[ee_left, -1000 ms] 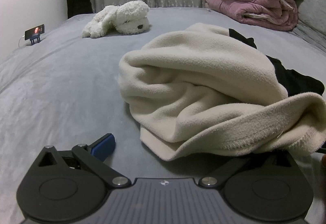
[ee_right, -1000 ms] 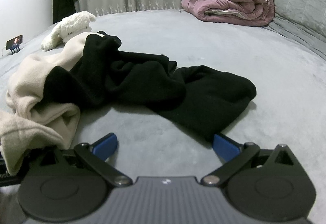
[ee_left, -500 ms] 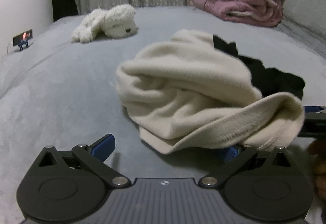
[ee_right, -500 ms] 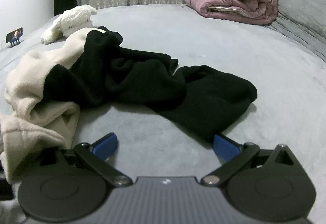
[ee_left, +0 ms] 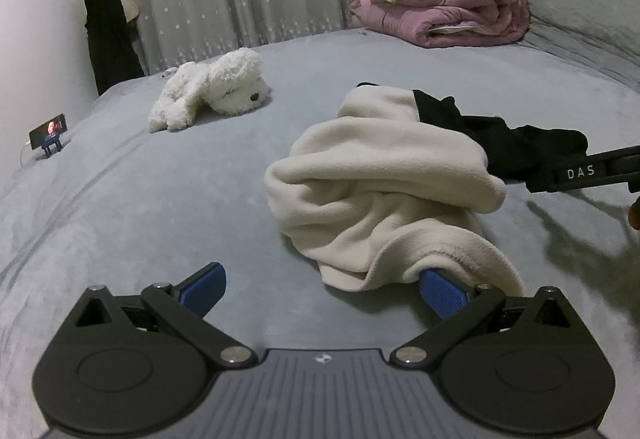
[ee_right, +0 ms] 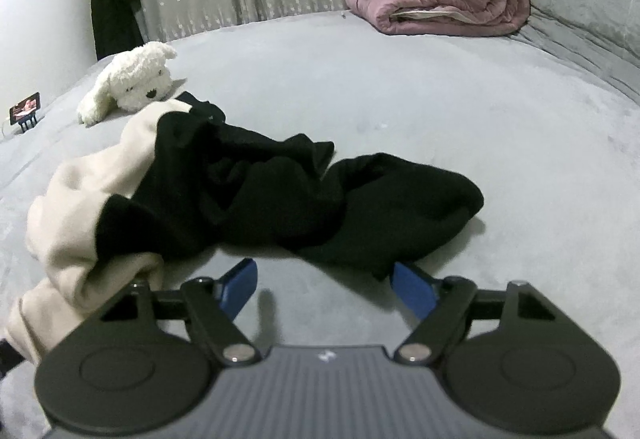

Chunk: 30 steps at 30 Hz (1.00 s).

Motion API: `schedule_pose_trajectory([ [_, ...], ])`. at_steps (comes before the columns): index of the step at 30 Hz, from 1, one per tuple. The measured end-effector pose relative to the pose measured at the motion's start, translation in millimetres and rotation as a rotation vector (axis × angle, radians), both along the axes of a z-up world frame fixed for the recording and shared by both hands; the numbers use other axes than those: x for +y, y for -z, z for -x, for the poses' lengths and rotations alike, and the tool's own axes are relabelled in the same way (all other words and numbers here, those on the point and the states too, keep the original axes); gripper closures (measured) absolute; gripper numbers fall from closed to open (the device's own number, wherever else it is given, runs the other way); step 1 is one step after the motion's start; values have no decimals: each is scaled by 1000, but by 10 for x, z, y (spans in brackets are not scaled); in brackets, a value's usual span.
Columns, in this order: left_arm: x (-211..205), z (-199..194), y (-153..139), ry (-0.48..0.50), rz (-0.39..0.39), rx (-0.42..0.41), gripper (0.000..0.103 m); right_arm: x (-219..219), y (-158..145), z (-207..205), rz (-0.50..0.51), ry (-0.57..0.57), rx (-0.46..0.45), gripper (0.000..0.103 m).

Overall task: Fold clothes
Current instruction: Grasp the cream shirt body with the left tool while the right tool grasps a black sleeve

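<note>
A crumpled cream fleece garment (ee_left: 380,175) with a black part (ee_left: 520,143) lies heaped on the grey bed (ee_left: 120,219). My left gripper (ee_left: 322,291) is open just short of the heap. The cream hem drapes over its right fingertip (ee_left: 442,293), and nothing is pinched. In the right wrist view the black part (ee_right: 320,199) spreads ahead, with the cream part (ee_right: 80,199) at the left. My right gripper (ee_right: 326,293) is closing with only bare bed between its jaws; the black edge lies just past its right fingertip (ee_right: 414,295). That gripper's side (ee_left: 580,173) shows in the left view.
A white plush toy (ee_left: 212,91) lies behind the heap. A phone on a stand (ee_left: 48,135) sits at the bed's left edge. Folded pink bedding with clothes on top (ee_left: 440,11) is piled at the back right. A dark coat (ee_left: 108,39) hangs by the curtain.
Both grippers have risen and drawn back from the heap. The cream hem has slid mostly off the left gripper's right finger. The right gripper's jaws have narrowed.
</note>
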<state>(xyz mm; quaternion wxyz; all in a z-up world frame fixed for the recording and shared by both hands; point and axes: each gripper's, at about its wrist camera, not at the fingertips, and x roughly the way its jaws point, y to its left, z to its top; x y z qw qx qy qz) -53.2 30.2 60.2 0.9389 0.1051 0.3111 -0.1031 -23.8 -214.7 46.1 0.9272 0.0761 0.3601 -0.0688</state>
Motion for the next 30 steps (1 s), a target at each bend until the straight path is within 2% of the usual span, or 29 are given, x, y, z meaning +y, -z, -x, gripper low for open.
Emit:
schedule_pose_trajectory([
  [6, -31, 11, -93, 12, 24, -24, 0, 37, -127, 53, -1, -32, -15, 26],
  [10, -129, -43, -114, 16, 10, -34, 0, -29, -131, 3, 5, 4, -7, 26],
  [16, -405, -198, -133, 55, -57, -86, 0, -264, -182, -100, 17, 76, -18, 31],
  [19, -557, -337, -95, 53, -88, -97, 0, -372, -135, -202, 36, 102, 7, 32],
  [25, -819, -483, -68, 94, -138, -154, 0, -440, -33, -314, 35, 44, 48, 32],
  [27, -840, -568, -19, 100, -147, -145, 1, -409, 33, -375, 70, 15, 70, 40],
  [30, -745, -667, -23, 112, -94, -99, 29, -399, 75, -414, 91, -36, 71, 70],
])
